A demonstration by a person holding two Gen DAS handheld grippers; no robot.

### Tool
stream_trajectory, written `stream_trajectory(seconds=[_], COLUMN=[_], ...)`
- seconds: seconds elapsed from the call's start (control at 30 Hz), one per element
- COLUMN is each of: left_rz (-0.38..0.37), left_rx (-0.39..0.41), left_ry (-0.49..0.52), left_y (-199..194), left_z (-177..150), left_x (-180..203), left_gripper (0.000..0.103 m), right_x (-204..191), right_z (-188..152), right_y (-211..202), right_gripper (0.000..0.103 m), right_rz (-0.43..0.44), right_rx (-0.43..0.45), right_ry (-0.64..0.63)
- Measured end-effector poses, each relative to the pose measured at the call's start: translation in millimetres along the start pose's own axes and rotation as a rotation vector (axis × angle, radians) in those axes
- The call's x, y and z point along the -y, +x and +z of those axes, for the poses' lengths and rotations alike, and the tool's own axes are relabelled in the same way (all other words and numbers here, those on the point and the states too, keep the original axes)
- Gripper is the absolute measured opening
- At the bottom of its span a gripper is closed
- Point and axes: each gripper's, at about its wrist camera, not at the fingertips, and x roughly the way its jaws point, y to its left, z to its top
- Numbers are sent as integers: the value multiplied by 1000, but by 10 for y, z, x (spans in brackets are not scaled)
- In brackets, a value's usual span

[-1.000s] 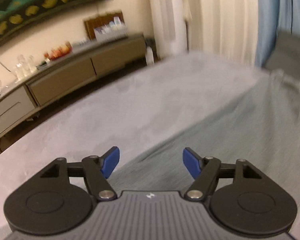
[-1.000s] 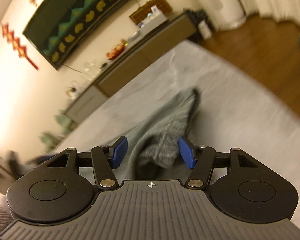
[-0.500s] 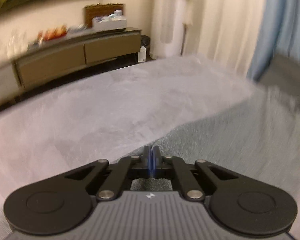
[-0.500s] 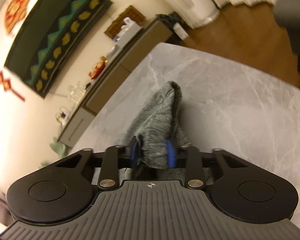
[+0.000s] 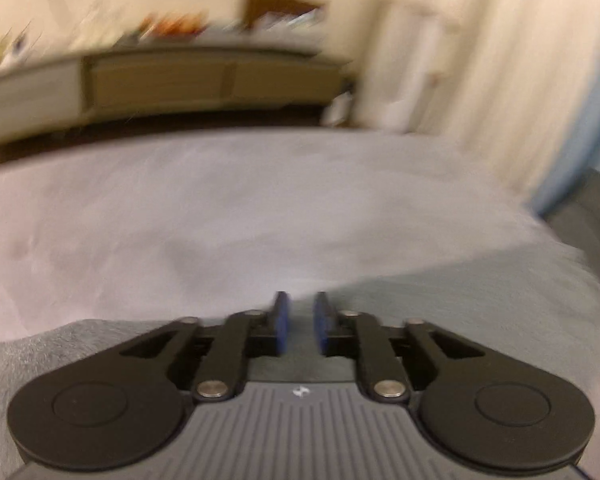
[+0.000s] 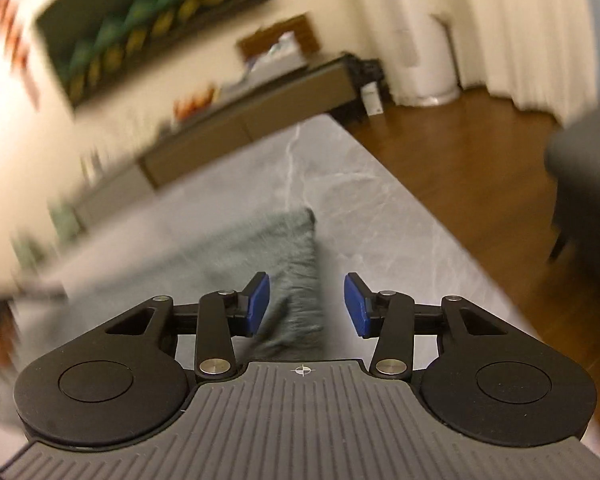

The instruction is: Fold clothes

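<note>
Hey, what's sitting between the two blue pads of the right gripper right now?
In the right wrist view, the right gripper's jaws are opening, and a fold of the gray garment lies in the gap, nearer the left pad, on the gray marbled table.

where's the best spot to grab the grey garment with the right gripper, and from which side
Probably the grey garment at its near right corner, where the edge bunches up just ahead of the right gripper. Come in low from the near side, fingers astride that raised edge; the rest lies flat on the table.

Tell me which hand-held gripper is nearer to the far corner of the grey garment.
Right. The right hand-held gripper, jaws opening, points along the grey garment toward that corner. The left hand-held gripper, jaws opening, sits over another edge.
</note>
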Motion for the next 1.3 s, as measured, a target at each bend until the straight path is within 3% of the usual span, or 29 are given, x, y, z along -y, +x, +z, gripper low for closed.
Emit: stream_trajectory(seconds=[0.13, 0.17, 0.23, 0.27, 0.37, 0.4, 0.47, 0.53, 0.6, 0.63, 0.7, 0.8, 0.83, 0.97, 1.1, 1.2, 1.3], left_rz=[-120, -98, -18, 2, 70, 99, 151, 198, 266, 317, 449, 633, 636, 572, 346, 198, 229], left_rx=[-4, -26, -87, -85, -80, -78, -67, 5, 93, 145, 227, 329, 345, 394, 537, 632, 695], left_ry=[161, 165, 145, 120, 42, 25, -16, -104, -198, -246, -347, -524, -593, -863, -1076, -1161, -1165], left_y=[-361, -360, -293, -334, -543, -632, -837, -1212, -1639, -1882, -2331, -2935, -3063, -3489, -3661, -3719, -3738], left_z=[-424, -532, -750, -814, -907, -936, -1007, -1105, -1236, -1328, -1539, -1835, -1943, -2388, -2893, -3104, -3110], left_x=[541, 552, 484, 408, 187, 145, 60, -82, -246, -341, -599, -1104, -1312, -2134, -2576, -2785, -2897], left_gripper=[28, 28, 25, 16, 15, 18, 22, 36, 57, 60, 62, 64, 65, 65, 67, 69, 74], right_x=[98, 110, 121, 104, -150, -276, -479, -699, -960, -1162, -1679, -2663, -3035, -4562, -5989, -6735, -7209], right_z=[-123, -139, -176, -180, -195, -214, -256, -277, -304, -327, -429, -847, -1053, -2008, -3101, -3829, -4390], right_y=[201, 319, 532, 579, 459, 410, 372, 260, 109, 30, -40, -40, -31, 63, 197, 278, 499], right_gripper=[47, 46, 20, 0, 2, 22, 39, 39, 42, 45, 62, 75, 77, 86, 87, 91, 89], right_rz=[151, 152, 48, -9, -198, -259, -355, -435, -476, -451, -373, -224, -153, 196, 491, 612, 626], right_rx=[-69, -92, -149, -161, -119, -99, -84, -25, 44, 70, 81, 59, 44, -45, -116, -105, -82], right_ry=[158, 161, 122, 85, -108, -181, -282, -315, -334, -346, -403, -559, -618, -841, -1099, -1338, -1542])
